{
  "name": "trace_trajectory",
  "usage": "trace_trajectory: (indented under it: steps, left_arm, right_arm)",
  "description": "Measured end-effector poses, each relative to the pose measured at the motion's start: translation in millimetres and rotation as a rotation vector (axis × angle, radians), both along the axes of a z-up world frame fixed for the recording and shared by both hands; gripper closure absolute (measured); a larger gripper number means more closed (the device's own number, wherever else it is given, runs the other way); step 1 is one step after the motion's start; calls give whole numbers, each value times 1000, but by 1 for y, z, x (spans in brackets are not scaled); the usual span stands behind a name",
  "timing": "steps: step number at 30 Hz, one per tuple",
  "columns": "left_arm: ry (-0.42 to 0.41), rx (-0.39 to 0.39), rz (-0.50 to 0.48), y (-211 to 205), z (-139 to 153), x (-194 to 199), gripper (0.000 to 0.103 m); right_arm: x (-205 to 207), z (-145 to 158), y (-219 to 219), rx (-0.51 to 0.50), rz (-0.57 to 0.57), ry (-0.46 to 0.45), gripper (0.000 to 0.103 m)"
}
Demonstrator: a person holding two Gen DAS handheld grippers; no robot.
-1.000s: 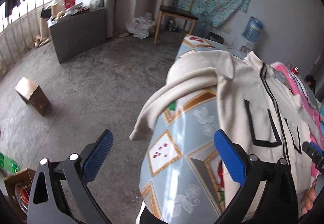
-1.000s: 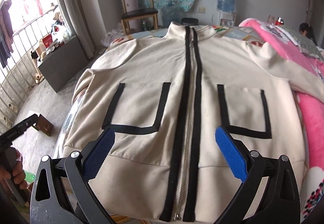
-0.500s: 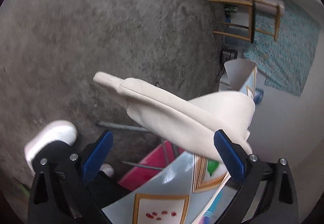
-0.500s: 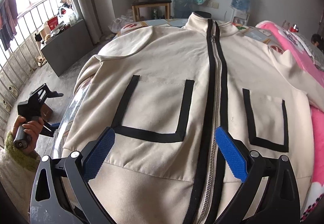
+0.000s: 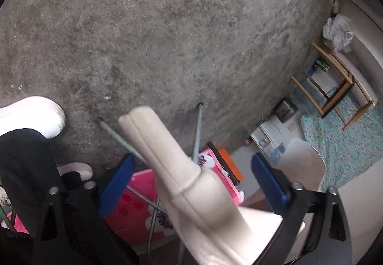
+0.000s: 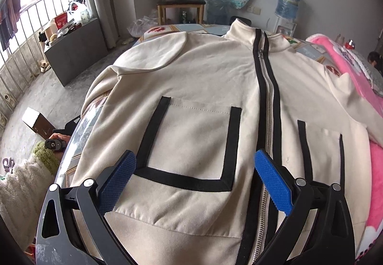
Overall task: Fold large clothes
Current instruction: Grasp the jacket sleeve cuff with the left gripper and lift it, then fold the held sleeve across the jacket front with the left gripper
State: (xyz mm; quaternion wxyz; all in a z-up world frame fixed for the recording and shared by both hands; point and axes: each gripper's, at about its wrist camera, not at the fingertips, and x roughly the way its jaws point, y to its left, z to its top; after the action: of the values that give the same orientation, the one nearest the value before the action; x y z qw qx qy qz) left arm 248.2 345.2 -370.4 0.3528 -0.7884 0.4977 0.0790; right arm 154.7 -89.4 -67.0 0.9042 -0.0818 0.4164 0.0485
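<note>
Between the left tongs [image 5: 191,183], pointed down past the table edge toward the floor [image 5: 167,25], hangs the jacket sleeve [image 5: 167,152], cuff lowest. Jaws spread wide, gripping nothing; sleeve lies in the gap, nearer neither pad clearly. Likely lined up so the dangling sleeve can be caught and brought back onto the body. Ahead of the right tongs [image 6: 194,181], the cream jacket [image 6: 215,87] lies flat, zipped, front up on the table [image 6: 79,131]. Right tongs also wide open, hovering over the hem and left pocket, probably ready to pin the cloth.
</note>
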Motion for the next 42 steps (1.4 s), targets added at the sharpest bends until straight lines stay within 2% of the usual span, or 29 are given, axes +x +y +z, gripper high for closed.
trace_trajectory:
  steps: [2, 4, 6, 9, 13, 16, 18, 21, 24, 25, 27, 29, 32, 34, 36, 39, 40, 42]
  left_arm:
    - [20, 20, -17, 0, -2, 5, 39]
    - [33, 47, -43, 2, 1, 8, 69]
    - [21, 96, -49, 9, 9, 8, 81]
    - [-14, 180, -58, 23, 24, 9, 90]
    - [-131, 339, -89, 51, 77, 9, 94]
    - [-278, 494, -105, 68, 150, 8, 94]
    - [-390, 565, -95, 71, 201, 6, 95]
    - [-628, 684, -135, 53, 304, 6, 95]
    - [-870, 778, -258, 2, 397, 8, 94]
    - [-941, 793, -308, -18, 420, 8, 94]
    - [-1074, 803, -432, -69, 457, 5, 94]
    - [-1193, 820, -574, -131, 482, -3, 94]
    - [-1286, 903, -808, -223, 488, -18, 93]
    - [-1281, 956, -950, -279, 470, -28, 93]
    - [-1243, 983, -1069, -325, 437, -37, 92]
    - [-1127, 1136, -1238, -372, 376, -50, 90]
    - [-1091, 1146, -1275, -381, 359, -54, 88]
    - [-1046, 1115, -1304, -382, 332, -58, 86]
  right_arm:
    - [1, -3, 0, -4, 3, 6, 7]
    - [2, -7, -1, -7, 6, 16, 8]
    - [3, -11, -3, -3, 6, 31, 12]
    - [3, -15, -8, 7, -3, 51, 17]
    - [0, -15, -16, 32, -14, 52, 26]
    - [-4, -11, -20, 41, -15, 34, 27]
    - [-9, -6, -24, 50, -21, 16, 27]
    - [-17, 1, -33, 61, -36, -10, 28]
    - [-27, 5, -48, 75, -77, -30, 28]
    - [-29, 6, -54, 82, -94, -32, 27]
    - [-34, 8, -66, 103, -138, -29, 27]
    - [-39, 11, -79, 126, -185, -34, 25]
    - [-45, 15, -96, 111, -241, -52, 23]
    - [-45, 13, -108, 92, -268, -37, 22]
    - [-42, 7, -120, 77, -286, -5, 21]
    - [-39, -2, -139, 65, -312, 37, 20]
    - [-37, -5, -144, 70, -314, 50, 19]
    - [-33, -10, -153, 66, -322, 73, 14]
